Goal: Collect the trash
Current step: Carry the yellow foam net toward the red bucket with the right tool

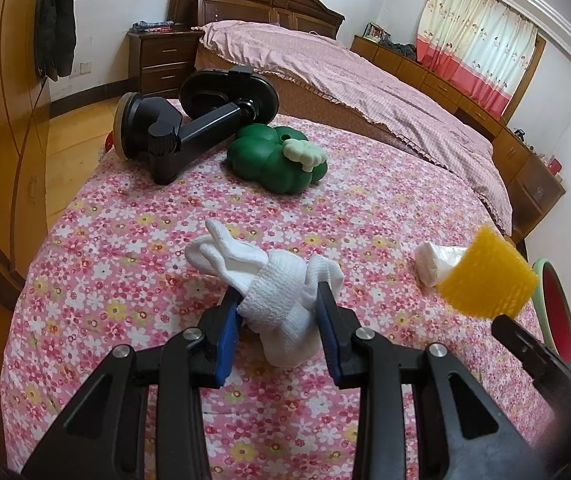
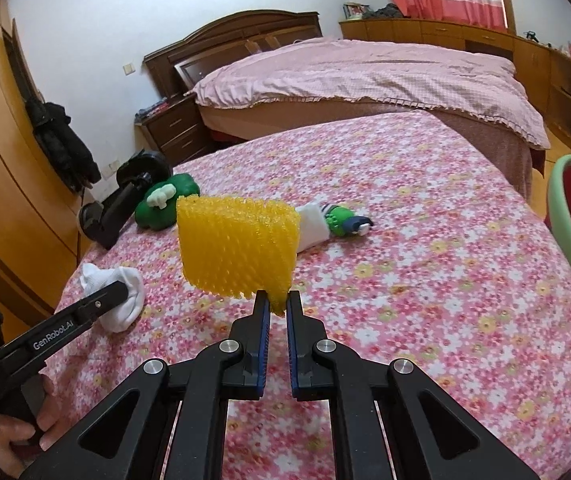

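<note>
Right tongs (image 2: 278,307) pinch yellow mesh sponge (image 2: 237,246) by bottom corner, lifted above floral surface (image 2: 425,264). Left tongs (image 1: 281,300) straddle white sock bundle (image 1: 285,284), contact unclear. Thin corner grip: sponge may slip.

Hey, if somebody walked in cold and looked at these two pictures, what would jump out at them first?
First the yellow foam net, pinched by its lower edge in the right gripper and held above the floral tablecloth. Next the white sock between the left gripper fingers near the table's front. Behind lie a green toy and a black suction mount.
</note>
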`<state>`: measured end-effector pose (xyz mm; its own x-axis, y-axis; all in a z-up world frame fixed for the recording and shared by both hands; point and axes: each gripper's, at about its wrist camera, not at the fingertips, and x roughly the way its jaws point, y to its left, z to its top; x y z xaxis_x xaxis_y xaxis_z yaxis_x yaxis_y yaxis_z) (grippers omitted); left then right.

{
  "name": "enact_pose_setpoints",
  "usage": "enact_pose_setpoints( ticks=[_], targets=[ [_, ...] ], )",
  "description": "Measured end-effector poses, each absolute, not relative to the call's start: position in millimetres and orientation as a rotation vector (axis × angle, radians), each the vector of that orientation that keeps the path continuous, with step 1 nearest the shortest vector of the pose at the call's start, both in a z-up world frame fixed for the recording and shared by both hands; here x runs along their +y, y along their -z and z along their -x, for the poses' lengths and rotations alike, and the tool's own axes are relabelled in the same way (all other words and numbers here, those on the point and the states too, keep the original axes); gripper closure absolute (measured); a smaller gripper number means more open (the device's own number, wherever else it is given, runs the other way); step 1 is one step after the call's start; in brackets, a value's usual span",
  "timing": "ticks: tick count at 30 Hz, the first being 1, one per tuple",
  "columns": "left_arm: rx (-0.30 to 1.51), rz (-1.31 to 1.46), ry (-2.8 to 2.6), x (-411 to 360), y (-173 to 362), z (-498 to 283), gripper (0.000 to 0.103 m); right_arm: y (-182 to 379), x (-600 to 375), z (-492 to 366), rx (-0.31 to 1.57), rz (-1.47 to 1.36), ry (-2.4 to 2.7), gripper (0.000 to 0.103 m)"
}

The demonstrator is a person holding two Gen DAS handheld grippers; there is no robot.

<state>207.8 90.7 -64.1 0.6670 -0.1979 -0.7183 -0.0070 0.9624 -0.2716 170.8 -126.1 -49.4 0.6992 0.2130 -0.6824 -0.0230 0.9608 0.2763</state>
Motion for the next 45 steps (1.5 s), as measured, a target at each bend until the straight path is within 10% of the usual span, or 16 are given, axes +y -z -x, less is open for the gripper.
enact_pose_setpoints(
  ticks=[45],
  targets=[
    [0.764,0.185,0.287,-8,-1,-152,0.067,12,-243,-89,0.648,-0.406,-0.031,0.095]
  ],
)
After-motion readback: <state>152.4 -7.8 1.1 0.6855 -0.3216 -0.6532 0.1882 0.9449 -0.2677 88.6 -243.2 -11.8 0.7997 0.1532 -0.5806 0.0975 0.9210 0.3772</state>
